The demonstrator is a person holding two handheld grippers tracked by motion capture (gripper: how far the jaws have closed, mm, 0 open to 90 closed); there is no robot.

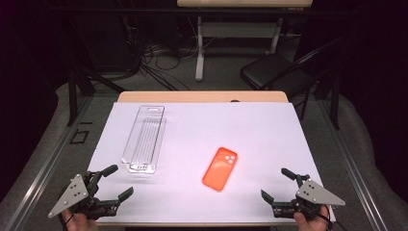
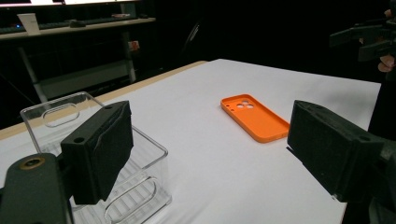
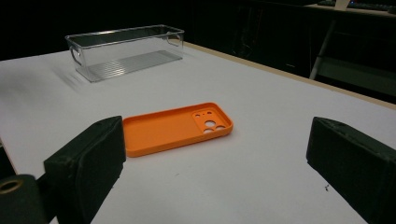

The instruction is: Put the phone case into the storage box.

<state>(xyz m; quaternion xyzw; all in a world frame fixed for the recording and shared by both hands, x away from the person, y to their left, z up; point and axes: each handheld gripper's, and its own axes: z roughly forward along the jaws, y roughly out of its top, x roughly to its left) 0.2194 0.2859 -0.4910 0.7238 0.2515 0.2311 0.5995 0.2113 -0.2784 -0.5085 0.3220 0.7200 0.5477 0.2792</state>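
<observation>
An orange phone case [image 1: 220, 168] lies flat on the white table cover, right of centre, its hollow side up in both gripper views [image 2: 254, 117] [image 3: 177, 127]. A clear plastic bin [image 1: 144, 138] stands empty to its left, long side running away from me [image 2: 100, 158] [image 3: 125, 51]. My left gripper [image 1: 114, 183] is at the front left corner, open, with nothing between its jaws, just short of the bin's near end. At the front right corner my right gripper [image 1: 278, 184] is open and empty, pointing toward the case [image 3: 219, 154].
The white cover [image 1: 250, 134] spans the wooden table, whose far edge [image 1: 202, 96] shows bare. Beyond it stand a black chair [image 1: 274, 72], a desk leg and cables on the floor. Metal rails run along both sides of the table.
</observation>
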